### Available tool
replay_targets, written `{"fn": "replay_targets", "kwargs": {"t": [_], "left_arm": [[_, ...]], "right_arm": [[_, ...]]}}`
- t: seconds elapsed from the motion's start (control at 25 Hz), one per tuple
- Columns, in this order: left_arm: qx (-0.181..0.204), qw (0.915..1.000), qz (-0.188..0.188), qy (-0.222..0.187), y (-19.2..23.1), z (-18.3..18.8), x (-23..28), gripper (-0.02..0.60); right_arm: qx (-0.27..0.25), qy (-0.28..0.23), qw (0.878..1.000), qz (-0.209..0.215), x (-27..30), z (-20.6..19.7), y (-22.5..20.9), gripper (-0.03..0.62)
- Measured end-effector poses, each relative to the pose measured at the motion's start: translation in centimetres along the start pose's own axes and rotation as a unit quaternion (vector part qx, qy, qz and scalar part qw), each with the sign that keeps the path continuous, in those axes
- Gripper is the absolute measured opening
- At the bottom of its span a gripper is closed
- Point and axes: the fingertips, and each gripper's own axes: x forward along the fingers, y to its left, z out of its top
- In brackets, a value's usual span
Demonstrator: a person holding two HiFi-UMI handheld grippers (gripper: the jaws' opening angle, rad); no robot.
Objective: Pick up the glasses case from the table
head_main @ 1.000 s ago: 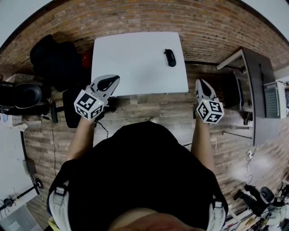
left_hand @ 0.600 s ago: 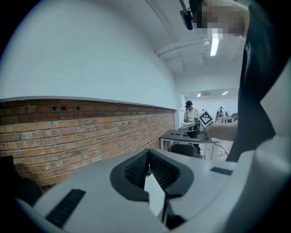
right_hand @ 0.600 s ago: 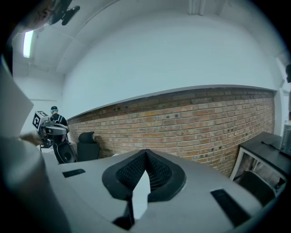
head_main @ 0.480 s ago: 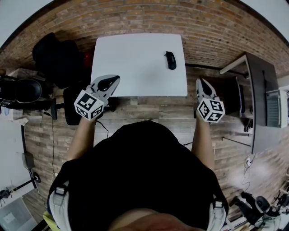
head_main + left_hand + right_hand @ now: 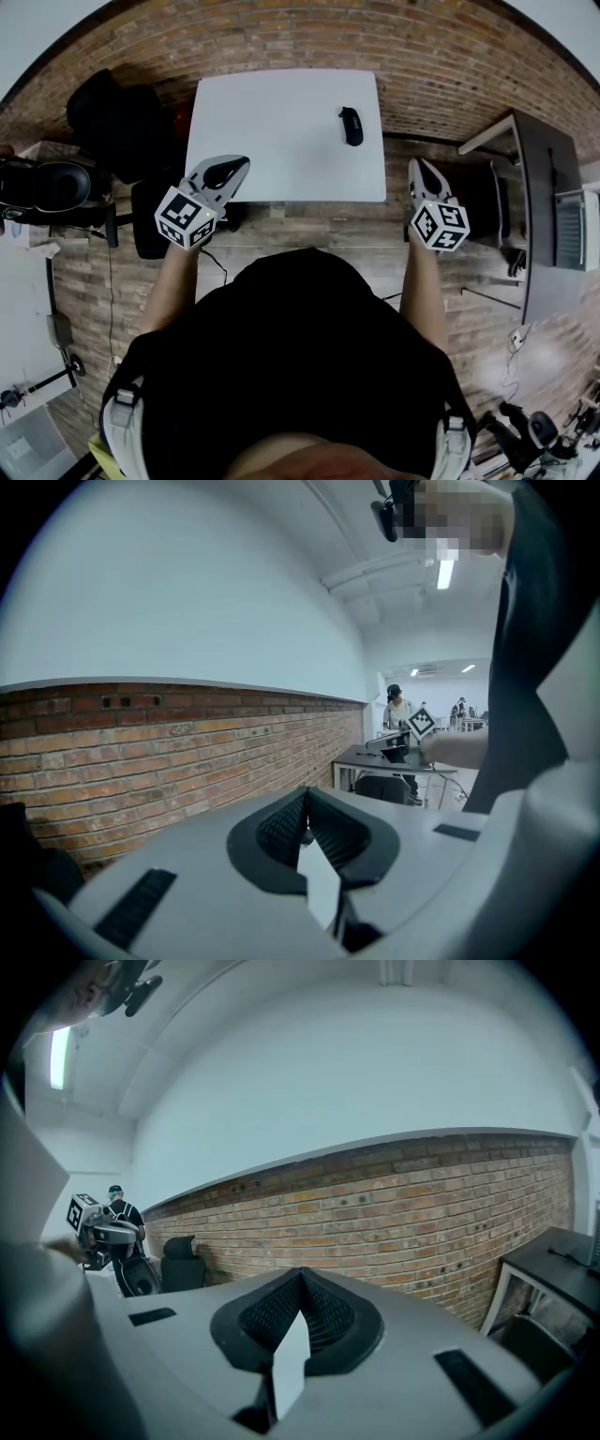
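Note:
The black glasses case [image 5: 351, 126] lies near the far right corner of the white table [image 5: 272, 122] in the head view. My left gripper [image 5: 227, 172] hovers over the table's near left edge, jaws shut and empty. To the right, my right gripper [image 5: 419, 170] hangs just off the table's near right corner, below the case, also shut with nothing in it. In the left gripper view the left gripper [image 5: 305, 829] shows its pads meeting, and in the right gripper view the right gripper [image 5: 299, 1305] does the same. Neither of these two views shows the case.
A black office chair [image 5: 117, 117] stands left of the table and a dark desk [image 5: 539, 178] at the right. A brick wall [image 5: 281, 37] runs behind the table. Wooden floor [image 5: 309, 225] lies between me and the table. A person [image 5: 397, 703] stands far off.
The table and case sit slightly lower in the head view, so I have edged toward the table. Both grippers keep their pose, jaws still shut.

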Motion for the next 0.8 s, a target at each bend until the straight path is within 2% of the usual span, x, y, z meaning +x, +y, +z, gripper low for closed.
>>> {"fn": "replay_targets", "kwargs": {"t": [0.44, 0.8], "left_arm": [[0.001, 1.0, -0.006, 0.001, -0.8, 0.2, 2.3, 0.011], [-0.006, 1.0, 0.005, -0.006, -0.8, 0.2, 1.4, 0.011]], "right_arm": [[-0.001, 0.009, 1.0, 0.008, 0.5, -0.5, -1.6, 0.014], [-0.006, 0.004, 1.0, 0.016, 0.4, -0.1, -1.3, 0.014]]}}
